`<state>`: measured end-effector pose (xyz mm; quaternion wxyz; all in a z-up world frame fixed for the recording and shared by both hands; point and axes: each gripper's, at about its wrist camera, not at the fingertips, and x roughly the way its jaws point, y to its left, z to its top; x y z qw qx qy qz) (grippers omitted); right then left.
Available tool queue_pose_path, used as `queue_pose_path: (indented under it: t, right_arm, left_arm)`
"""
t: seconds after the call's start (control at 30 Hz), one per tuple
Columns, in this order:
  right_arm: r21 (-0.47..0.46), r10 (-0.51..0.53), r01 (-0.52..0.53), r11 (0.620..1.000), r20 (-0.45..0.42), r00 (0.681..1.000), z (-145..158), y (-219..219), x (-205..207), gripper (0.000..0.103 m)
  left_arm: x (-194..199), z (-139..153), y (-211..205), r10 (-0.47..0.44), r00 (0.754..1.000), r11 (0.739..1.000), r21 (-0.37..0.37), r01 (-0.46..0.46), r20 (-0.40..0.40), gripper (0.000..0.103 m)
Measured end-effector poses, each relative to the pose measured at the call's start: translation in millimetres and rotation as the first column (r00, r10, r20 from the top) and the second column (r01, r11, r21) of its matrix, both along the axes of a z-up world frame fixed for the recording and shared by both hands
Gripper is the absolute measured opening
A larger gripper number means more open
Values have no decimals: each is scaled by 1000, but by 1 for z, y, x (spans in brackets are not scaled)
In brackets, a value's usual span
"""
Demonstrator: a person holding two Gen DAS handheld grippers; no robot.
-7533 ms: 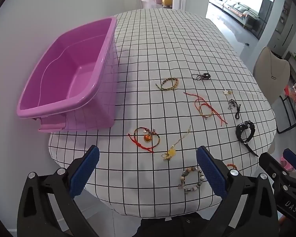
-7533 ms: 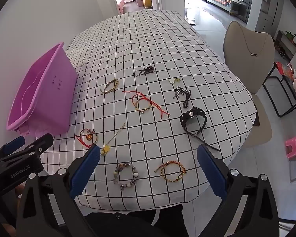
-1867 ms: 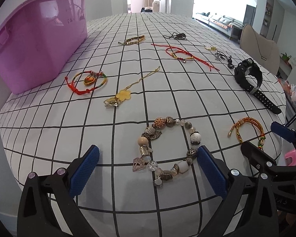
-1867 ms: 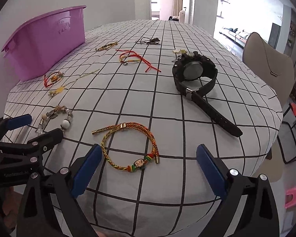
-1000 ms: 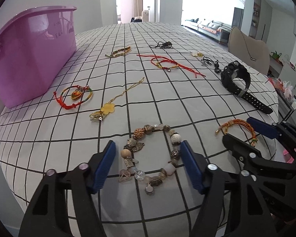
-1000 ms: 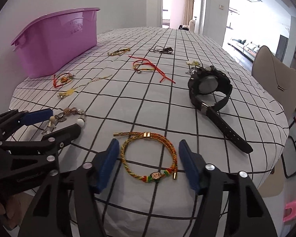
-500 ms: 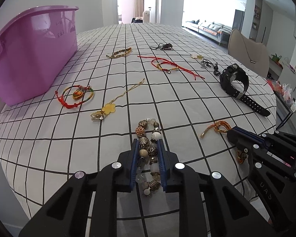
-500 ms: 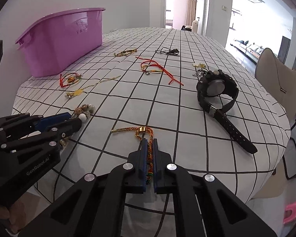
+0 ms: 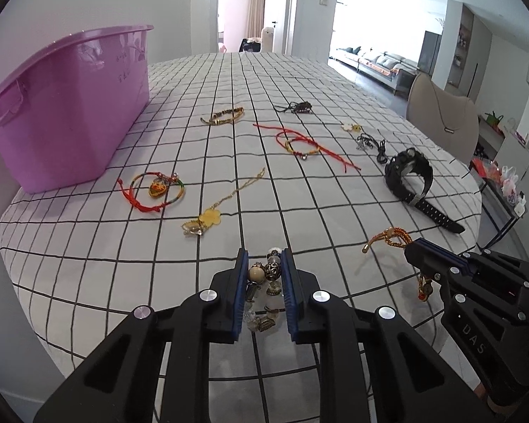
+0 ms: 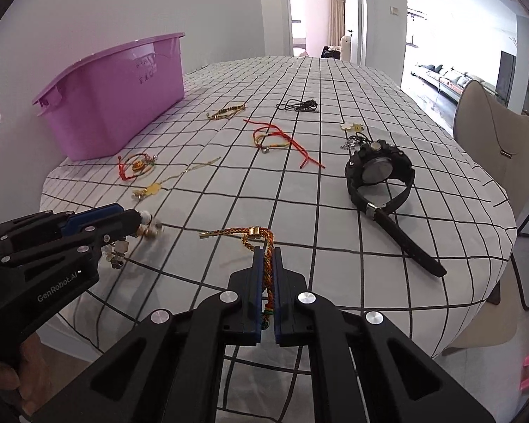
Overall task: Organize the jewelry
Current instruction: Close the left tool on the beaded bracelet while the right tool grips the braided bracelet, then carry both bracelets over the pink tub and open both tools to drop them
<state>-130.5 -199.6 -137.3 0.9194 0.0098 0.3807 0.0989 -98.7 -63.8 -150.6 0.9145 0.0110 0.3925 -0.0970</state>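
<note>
So both grippers are holding a bracelet each right now. The left gripper [image 9: 264, 282] is clamping its fingers on the beaded bracelet [image 9: 262, 282], which is bunching up between the blue pads with a few charms dangling below. The right gripper [image 10: 268, 275] is squeezing its fingers nearly together on the braided cord bracelet [image 10: 250, 238]; the far loop and gold clasp are sticking out ahead of the tips, trailing toward the bench [image 10: 335, 88].

Looks to me like the pick-up step is happening for two pieces at once, near the front edge of the checked cloth. The purple bin [image 9: 63, 116] is sitting off at the far left corner, so I'm guessing that's where the jewelry is going.

Next move probably calls for carrying both over the bin's rim and high enough that the dangling ends aren't snagging the red string bracelet [image 9: 151, 190] or the yellow flower necklace [image 9: 211, 216] lying along the way. Then opening over the inside, not the rim.

Plenty is waiting on the cloth, including the black watch [image 10: 379, 176].
</note>
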Motion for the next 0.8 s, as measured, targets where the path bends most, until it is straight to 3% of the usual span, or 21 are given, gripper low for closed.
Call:
queue_pose_path:
  t: [0.2, 0.43, 0.8]
  right_arm:
    - [13, 13, -13, 1000, 7, 1000, 34, -2, 4, 5]
    - [31, 77, -77, 997, 22, 997, 86, 7, 19, 5]
    - [63, 165, -172, 983, 107, 981, 173, 75, 76, 5]
  left_arm:
    - [-1, 35, 4, 31, 999, 999, -11, -30, 14, 19]
    - [0, 98, 23, 103, 994, 994, -31, -102, 46, 19]
    - [37, 183, 91, 189, 974, 982, -53, -184, 122, 19]
